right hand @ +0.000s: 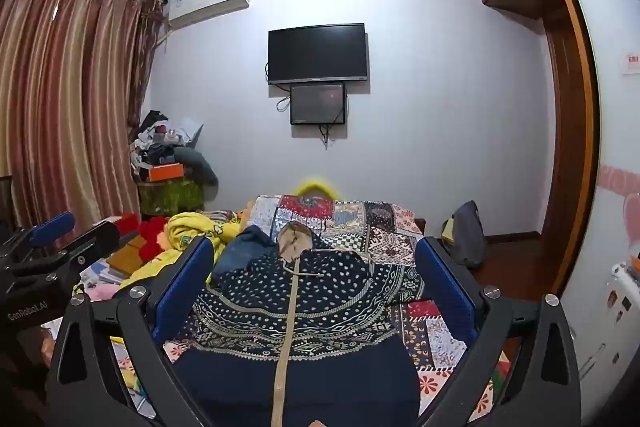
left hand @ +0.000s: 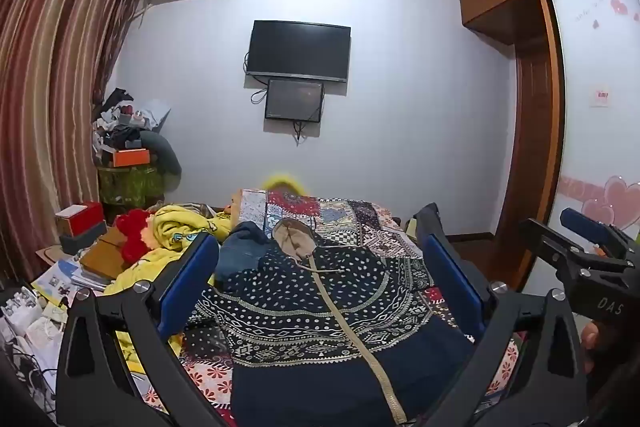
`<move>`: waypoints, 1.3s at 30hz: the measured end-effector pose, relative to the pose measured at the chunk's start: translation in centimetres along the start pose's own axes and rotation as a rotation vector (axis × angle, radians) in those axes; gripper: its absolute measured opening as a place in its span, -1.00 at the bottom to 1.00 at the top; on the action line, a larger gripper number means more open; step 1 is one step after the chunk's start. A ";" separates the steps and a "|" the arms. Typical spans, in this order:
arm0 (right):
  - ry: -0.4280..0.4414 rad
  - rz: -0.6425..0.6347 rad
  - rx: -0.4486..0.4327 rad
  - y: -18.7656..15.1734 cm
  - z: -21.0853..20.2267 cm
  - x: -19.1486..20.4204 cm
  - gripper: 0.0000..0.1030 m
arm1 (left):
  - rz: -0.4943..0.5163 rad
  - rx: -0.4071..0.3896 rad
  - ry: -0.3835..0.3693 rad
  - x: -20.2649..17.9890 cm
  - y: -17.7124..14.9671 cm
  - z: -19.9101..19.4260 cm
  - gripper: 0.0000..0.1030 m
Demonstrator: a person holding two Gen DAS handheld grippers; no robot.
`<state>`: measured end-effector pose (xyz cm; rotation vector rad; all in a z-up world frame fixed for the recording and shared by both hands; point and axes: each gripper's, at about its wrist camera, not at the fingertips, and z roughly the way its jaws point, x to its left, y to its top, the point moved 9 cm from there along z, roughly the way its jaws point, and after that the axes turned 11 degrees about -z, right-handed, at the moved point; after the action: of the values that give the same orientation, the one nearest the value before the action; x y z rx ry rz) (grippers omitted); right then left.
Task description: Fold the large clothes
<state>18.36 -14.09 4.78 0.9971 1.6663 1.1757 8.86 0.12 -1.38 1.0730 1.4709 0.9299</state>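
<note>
Navy patterned hoodie (left hand: 320, 311) lies flat on the patchwork bedspread (left hand: 360, 223), centre to lower frame in both views, tan zip running up to the hood (right hand: 295, 241) at the top. Left gripper (left hand: 320, 279): jaws spread wide, blue pads (left hand: 188, 279) either side of the hoodie's chest, gripping nothing; can't tell whether the tips touch the fabric. Right gripper (right hand: 314, 279): same, wide open, holding nothing. Yellow blanket (left hand: 176, 227) bunched left of the hoodie. TV (left hand: 298, 51) on the wall, upper centre.

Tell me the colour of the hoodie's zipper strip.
Beige zipper strip on the navy hoodie, clearest in the right wrist view.
</note>
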 end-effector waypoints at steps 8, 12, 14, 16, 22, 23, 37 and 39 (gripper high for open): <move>0.000 -0.008 0.007 0.0 0.2 -0.2 0.94 | -0.017 0.017 -0.005 0.2 0.2 0.4 1.00; 0.003 -0.006 0.014 0.2 0.0 -0.1 0.94 | -0.012 0.020 0.004 0.5 -0.5 0.9 1.00; 0.008 -0.006 0.016 -0.1 0.7 0.0 0.94 | -0.008 0.020 0.006 0.4 -0.6 1.1 1.00; 0.011 -0.012 0.017 -0.1 0.8 0.3 0.94 | -0.008 0.018 0.010 0.5 -0.6 1.1 1.00; 0.023 -0.013 0.026 -0.5 1.1 0.3 0.94 | -0.016 0.011 0.014 0.8 -0.6 1.3 1.00; 0.026 -0.013 0.026 -0.5 1.1 0.4 0.94 | -0.017 0.012 0.015 0.9 -0.6 1.3 1.00; 0.037 -0.012 0.022 -0.1 1.2 0.7 0.94 | -0.027 0.002 0.014 1.1 -0.6 1.2 1.00; 0.038 -0.012 0.022 -0.1 1.2 0.8 0.94 | -0.026 -0.002 0.015 1.1 -0.5 1.1 1.00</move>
<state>19.23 -13.06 4.27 0.9831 1.7155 1.1774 9.83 1.03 -2.37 1.0456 1.4926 0.9227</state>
